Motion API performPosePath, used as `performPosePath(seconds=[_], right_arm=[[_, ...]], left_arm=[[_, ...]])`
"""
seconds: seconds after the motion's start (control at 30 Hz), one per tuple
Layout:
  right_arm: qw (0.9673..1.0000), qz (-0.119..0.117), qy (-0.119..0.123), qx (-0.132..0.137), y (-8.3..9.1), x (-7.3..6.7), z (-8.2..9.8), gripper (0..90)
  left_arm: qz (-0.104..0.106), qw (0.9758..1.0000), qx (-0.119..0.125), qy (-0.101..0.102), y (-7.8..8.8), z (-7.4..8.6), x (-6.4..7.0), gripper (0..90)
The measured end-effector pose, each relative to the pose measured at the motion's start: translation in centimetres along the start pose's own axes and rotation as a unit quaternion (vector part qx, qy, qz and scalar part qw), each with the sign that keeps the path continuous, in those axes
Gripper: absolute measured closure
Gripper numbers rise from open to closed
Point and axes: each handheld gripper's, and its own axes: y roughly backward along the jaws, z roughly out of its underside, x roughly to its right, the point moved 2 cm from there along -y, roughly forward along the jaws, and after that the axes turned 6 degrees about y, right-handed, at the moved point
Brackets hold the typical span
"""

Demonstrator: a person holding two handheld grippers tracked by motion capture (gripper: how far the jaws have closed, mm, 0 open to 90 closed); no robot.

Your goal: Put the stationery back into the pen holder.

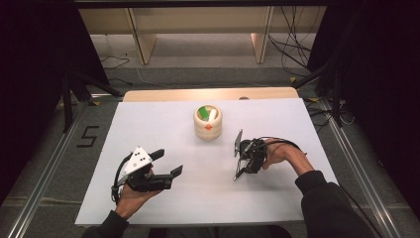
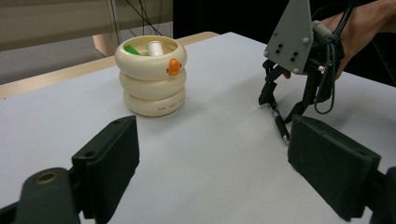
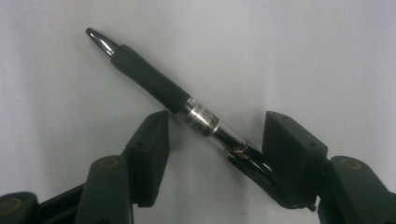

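Our right gripper point(image 3: 212, 140) points down at the white table point(image 1: 163, 124), jaws apart and straddling a black pen point(image 3: 163, 88) that lies flat between them, near the cream ringed holder point(image 1: 207, 123), while our left gripper point(image 1: 166, 163) hangs open.

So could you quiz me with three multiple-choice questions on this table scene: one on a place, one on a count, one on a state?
1. Where does the pen lie?
A in the holder
B on the white sheet, between the right hand-held gripper's jaws
C on the floor

2. How many rings make up the cream holder?
A three
B one
C five

3. How does the left hand-held gripper stand?
A clamped on the pen
B clamped on the holder
C open, holding nothing

Answers: 1 B, the jaws straddle it; 2 A, three stacked rings show; 3 C, bare sheet lies between its jaws.
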Motion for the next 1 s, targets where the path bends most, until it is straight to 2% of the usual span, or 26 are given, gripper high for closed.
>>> performPosePath(seconds=[0.1,0.23,0.37,0.53,0.67,0.77,1.0], right_arm=[[1.0000,-0.004,-0.001,-0.002,-0.1,0.0,-0.1,45.4],[0.9999,-0.006,0.009,-0.007,-0.1,0.0,-0.3,48.7],[0.9996,-0.008,0.016,-0.022,0.0,-0.2,-0.7,52.6],[0.9982,-0.009,0.049,-0.033,0.0,-0.5,-1.1,62.5],[0.9956,-0.007,0.081,-0.047,0.0,-1.1,-1.5,71.5],[0.9946,-0.011,0.090,-0.050,0.1,-1.3,-1.6,78.7],[0.9945,0.003,0.097,-0.038,0.9,-1.3,-1.6,79.6]], left_arm=[[0.000,1.0000,0.000,-0.002,0.0,0.0,0.0,16.1],[0.000,1.0000,0.000,0.000,0.0,0.0,0.0,16.1],[0.000,1.0000,0.000,-0.002,0.0,0.0,0.0,16.1],[0.001,1.0000,0.000,-0.002,0.0,0.0,0.0,16.1],[0.001,1.0000,0.000,-0.002,0.0,0.0,0.0,16.1],[0.001,1.0000,0.000,-0.003,0.0,0.0,0.1,16.2],[0.001,1.0000,0.000,-0.001,0.0,-0.1,0.0,16.2]])
